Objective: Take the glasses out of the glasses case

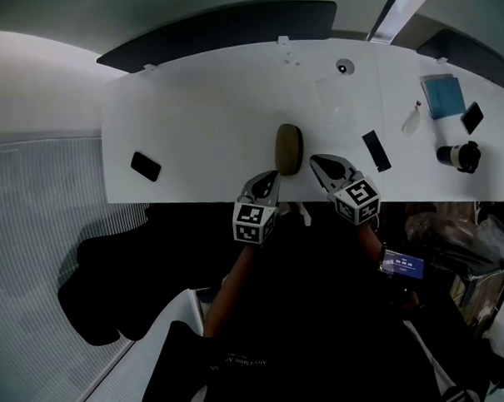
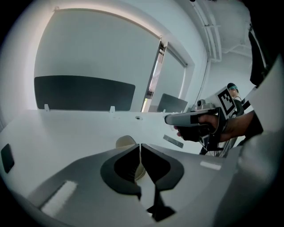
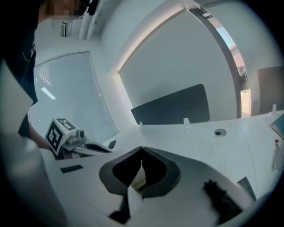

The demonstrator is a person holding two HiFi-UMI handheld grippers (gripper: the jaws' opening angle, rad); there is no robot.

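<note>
- We judge the glasses case (image 1: pixel 288 148) light, rigid and smooth: pin one end, pry along its long edge.
- Our left gripper (image 1: pixel 272 178) and right gripper (image 1: pixel 317 162) are both closed, empty.

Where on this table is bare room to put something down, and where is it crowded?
The widest bare patch lies between the black slab at the left and the glasses case. A second one lies behind the case, toward the round hole. The right end is crowded: dark strip, blue booklet, black cylinder.
</note>
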